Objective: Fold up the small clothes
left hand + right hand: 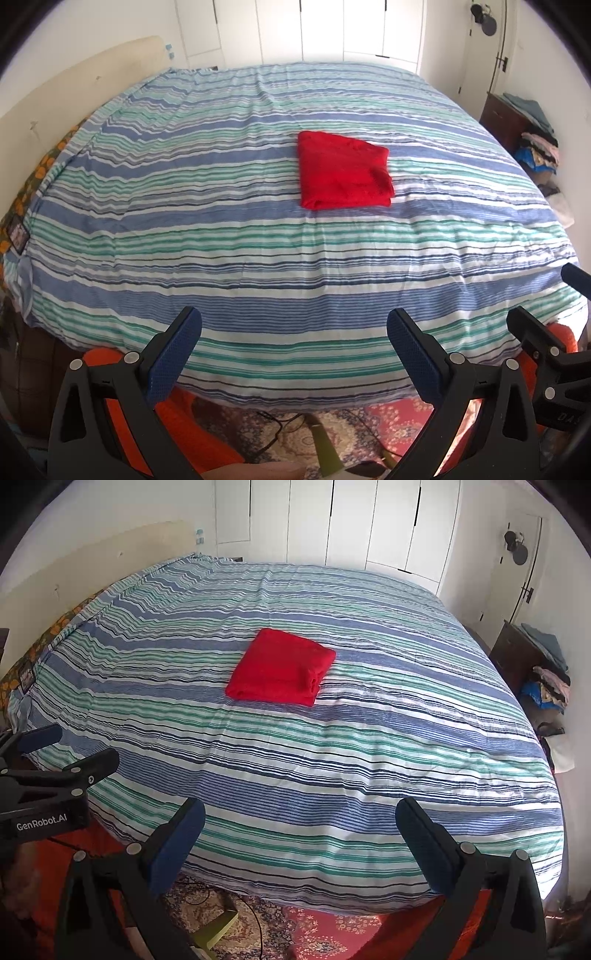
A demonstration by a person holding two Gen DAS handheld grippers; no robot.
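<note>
Plainly, the striped bedsheet [258, 236] fills most of both wrist views: bands of blue, green and white, with thin dark lines, run across a large bed, and the cloth lies fairly smooth with light creases. On it, toward the middle, rests a folded red garment [343, 171], a compact squarish bundle with its layered edges showing at about 4 o'clock of the bundle in the right wrist view (its exact kind cannot be told).

The left gripper [294, 326] hangs over the near edge of the bed, jaws spread wide and holding nothing; its blue-padded fingers [413, 354] frame bare sheet. The right gripper [300, 818] is likewise spread wide and empty, well apart from the garment, which lies toward 12 o'clock of both.

Around the bed: a cream headboard [74, 85] at 10 o'clock, white wardrobe doors [351, 520] along the far wall at 12 o'clock, and a dark wooden cabinet [513, 657] at 3 o'clock piled with a loose heap of clothes [550, 679]. A round dark object [517, 550] hangs on the wall near a door at 2 o'clock. Below the bed's near edge, at 6 o'clock, a patterned red rug [325, 930] covers the floor, crossed by a thin dark cable [280, 424].
</note>
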